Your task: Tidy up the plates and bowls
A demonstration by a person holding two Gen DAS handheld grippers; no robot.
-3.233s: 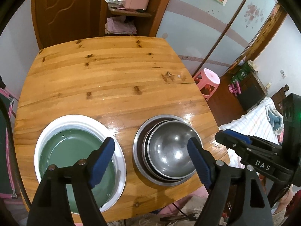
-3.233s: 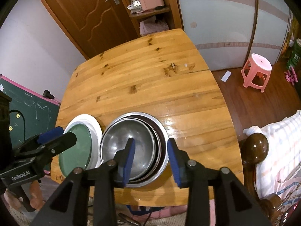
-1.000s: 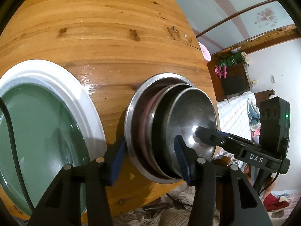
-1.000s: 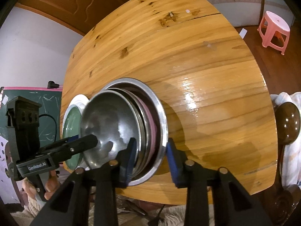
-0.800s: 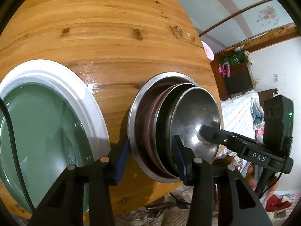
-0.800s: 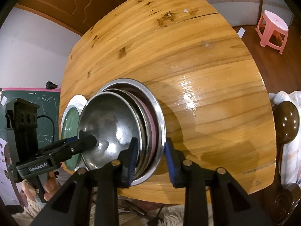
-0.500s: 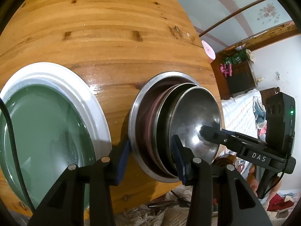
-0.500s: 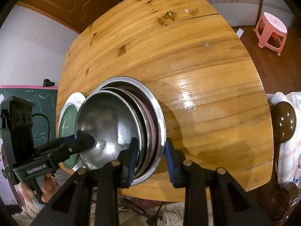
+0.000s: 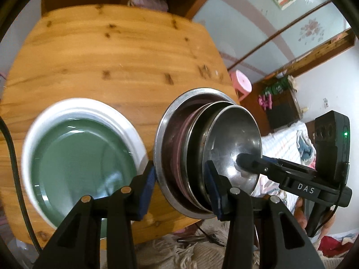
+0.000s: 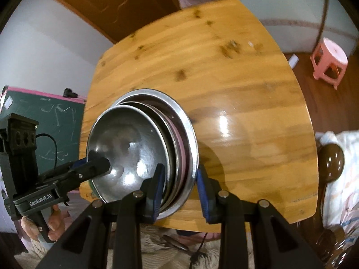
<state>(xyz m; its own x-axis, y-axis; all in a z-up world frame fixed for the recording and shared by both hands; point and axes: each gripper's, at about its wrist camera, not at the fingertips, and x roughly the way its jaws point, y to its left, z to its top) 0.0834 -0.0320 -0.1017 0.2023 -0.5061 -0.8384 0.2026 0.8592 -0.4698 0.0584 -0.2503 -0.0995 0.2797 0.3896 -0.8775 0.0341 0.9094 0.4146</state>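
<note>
Since a second ago, you are lifting the stack of steel bowls [image 9: 208, 148] clear of the table [image 9: 112, 62], and it is now hanging above the near edge toward the right corner. Your left gripper [image 9: 180, 186] is pinching the stack's left rim, one finger outside, one inside. Your right gripper [image 10: 180, 187] is clamping the opposite rim the same way. The green plate [image 9: 80, 157] is sitting inside its white dish [image 9: 74, 107] by the near-left corner, just beside the raised stack. A pink stool [image 10: 329, 60] is standing on the floor beyond the table's right edge.
</note>
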